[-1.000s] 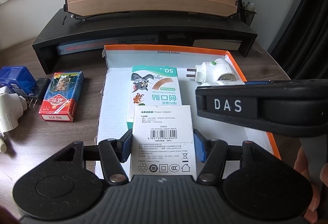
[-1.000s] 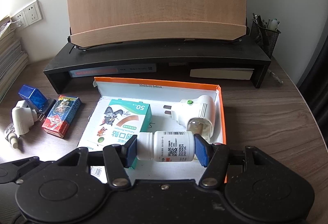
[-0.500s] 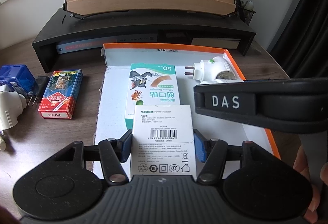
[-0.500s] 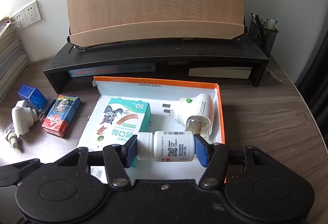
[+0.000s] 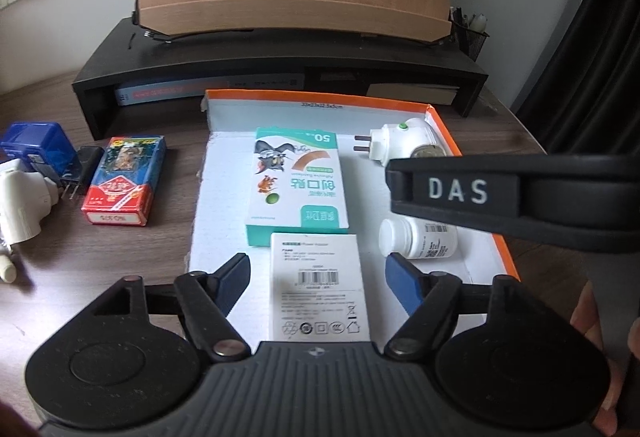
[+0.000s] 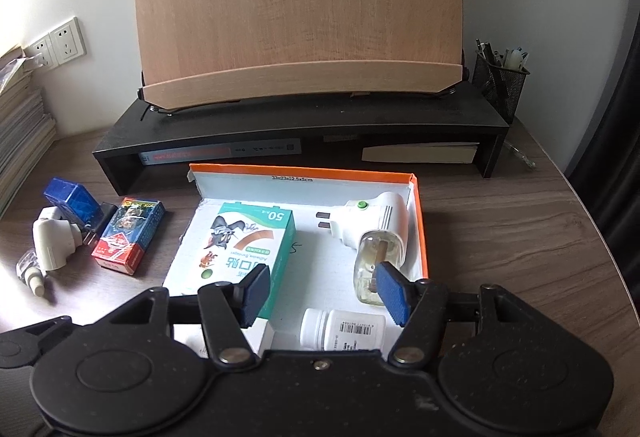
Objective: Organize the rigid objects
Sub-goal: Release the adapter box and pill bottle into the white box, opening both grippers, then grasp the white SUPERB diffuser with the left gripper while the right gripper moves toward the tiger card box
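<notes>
An orange-rimmed white box (image 5: 442, 129) (image 6: 416, 197) lies on the desk. In it lie a green plaster box (image 5: 298, 181) (image 6: 244, 249), a white plug-in device (image 5: 400, 143) (image 6: 376, 225), a white power adapter box (image 5: 318, 287) and a white pill bottle (image 5: 418, 239) (image 6: 344, 329) on its side. My left gripper (image 5: 318, 271) is open, its pads either side of the adapter box without touching it. My right gripper (image 6: 322, 289) is open above the pill bottle. Its body crosses the left wrist view.
A red card pack (image 5: 124, 181) (image 6: 128, 237), a blue adapter (image 5: 40, 149) (image 6: 72, 201) and a white plug (image 5: 20, 205) (image 6: 50, 243) lie on the desk left of the box. A black monitor riser (image 6: 300, 129) with a wooden board stands behind. A mesh pen cup (image 6: 500, 81) is at back right.
Both grippers opened. The left let go of the adapter box, the right let go of the pill bottle; both now lie in the box. Both grippers drew back and up.
</notes>
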A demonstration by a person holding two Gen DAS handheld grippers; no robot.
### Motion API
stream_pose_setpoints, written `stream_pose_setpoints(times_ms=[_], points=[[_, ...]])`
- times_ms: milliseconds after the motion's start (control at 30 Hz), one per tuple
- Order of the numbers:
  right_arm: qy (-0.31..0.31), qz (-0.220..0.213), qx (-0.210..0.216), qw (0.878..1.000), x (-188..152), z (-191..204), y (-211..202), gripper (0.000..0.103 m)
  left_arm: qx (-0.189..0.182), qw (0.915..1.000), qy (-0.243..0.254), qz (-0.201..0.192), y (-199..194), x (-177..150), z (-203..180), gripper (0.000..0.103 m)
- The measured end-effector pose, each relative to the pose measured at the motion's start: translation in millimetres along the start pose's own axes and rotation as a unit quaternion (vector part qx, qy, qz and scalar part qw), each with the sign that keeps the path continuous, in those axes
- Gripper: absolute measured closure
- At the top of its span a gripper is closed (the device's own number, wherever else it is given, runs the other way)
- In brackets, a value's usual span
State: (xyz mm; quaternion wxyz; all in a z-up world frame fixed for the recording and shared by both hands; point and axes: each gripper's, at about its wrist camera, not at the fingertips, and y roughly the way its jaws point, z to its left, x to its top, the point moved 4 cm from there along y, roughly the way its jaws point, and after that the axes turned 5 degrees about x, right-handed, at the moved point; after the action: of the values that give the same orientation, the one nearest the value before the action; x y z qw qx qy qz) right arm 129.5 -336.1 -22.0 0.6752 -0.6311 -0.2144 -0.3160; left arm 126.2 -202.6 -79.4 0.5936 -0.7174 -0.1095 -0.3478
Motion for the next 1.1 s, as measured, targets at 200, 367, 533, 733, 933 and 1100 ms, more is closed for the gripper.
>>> stream_pose_setpoints(times_ms=[200, 367, 533, 733, 933, 1100], points=[[0.003, -0.015, -0.003, 1.0, -2, 11, -17, 0.02, 0.014, 0.9998, -0.013, -0.007, -18, -2, 19, 0.019], [0.005, -0.016, -0.003, 1.0, -6, 24, -25, 0.019, 0.027, 0.9994, -0.018, -0.011, -31, -7, 39, 0.016], [0.0, -0.017, 0.001, 1.0, -11, 44, -31, 0.017, 0.042, 0.9985, -0.033, -0.011, -42, -14, 63, 0.015], [-0.006, -0.017, 0.014, 1.0, -14, 72, -33, 0.016, 0.061, 0.9969, -0.049, -0.013, -54, -21, 94, 0.015], [-0.018, -0.017, 0.027, 0.999, -15, 100, -33, 0.016, 0.076, 0.9947, -0.065, -0.02, -66, -24, 124, 0.015], [-0.022, -0.013, 0.037, 0.999, -16, 118, -29, 0.016, 0.086, 0.9932, -0.076, -0.022, -70, -27, 143, 0.015]])
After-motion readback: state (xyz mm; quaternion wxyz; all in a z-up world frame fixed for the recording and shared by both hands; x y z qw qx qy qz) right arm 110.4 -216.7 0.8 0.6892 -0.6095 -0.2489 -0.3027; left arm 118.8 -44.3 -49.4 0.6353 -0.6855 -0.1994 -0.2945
